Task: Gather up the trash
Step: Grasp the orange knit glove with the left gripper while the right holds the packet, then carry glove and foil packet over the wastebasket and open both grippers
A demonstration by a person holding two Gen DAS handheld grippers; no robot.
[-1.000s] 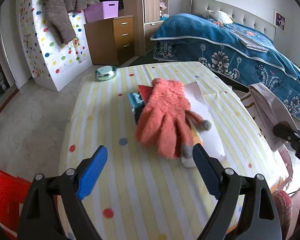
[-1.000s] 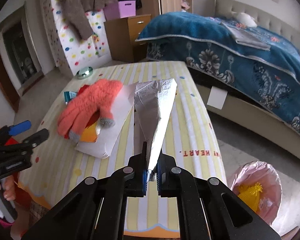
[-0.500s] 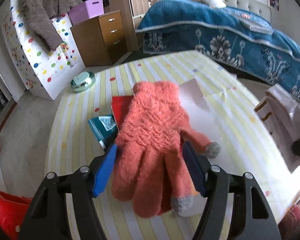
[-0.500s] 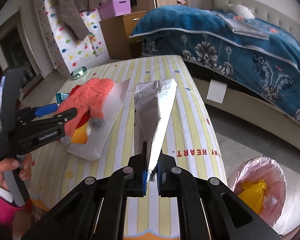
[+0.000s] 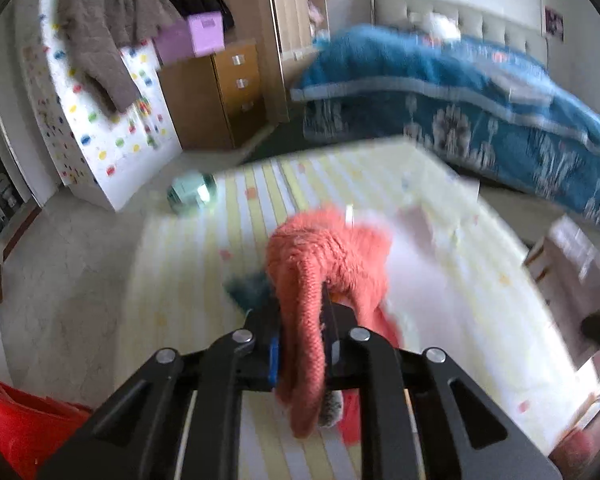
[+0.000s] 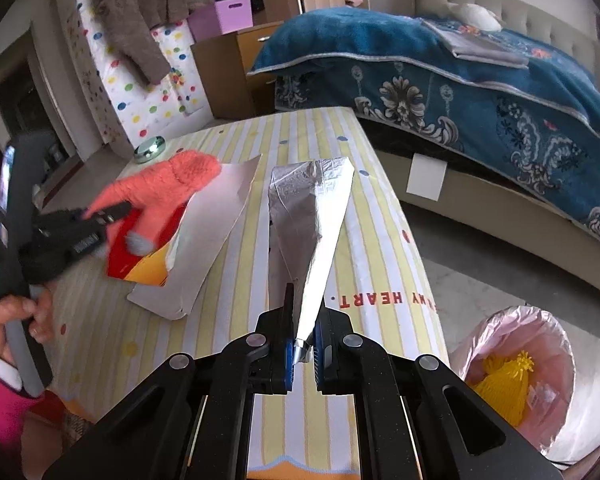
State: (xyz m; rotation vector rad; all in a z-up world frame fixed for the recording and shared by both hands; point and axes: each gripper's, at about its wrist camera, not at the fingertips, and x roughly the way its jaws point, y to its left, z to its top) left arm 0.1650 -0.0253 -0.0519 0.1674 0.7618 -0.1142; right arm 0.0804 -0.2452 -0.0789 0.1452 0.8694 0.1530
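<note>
While pinched, the orange glove (image 5: 324, 264) droops between the left hand-held gripper (image 5: 302, 344).

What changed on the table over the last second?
The left gripper moved in over the fuzzy orange knit glove; its fingers have just been closing and now pinch the glove, lifting it off the red-and-white wrapper. The right gripper kept its clamp on the crumpled silver foil wrapper; pink-lined bin unchanged.

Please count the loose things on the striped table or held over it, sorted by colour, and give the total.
Orange: 1, knitted glove
Silver: 1, foil wrapper
White: 1, flat paper sheet
Red and yellow: 1, flat packet
Teal: 1, small wrapper
Green: 1, round metal tin
Total: 6
</note>
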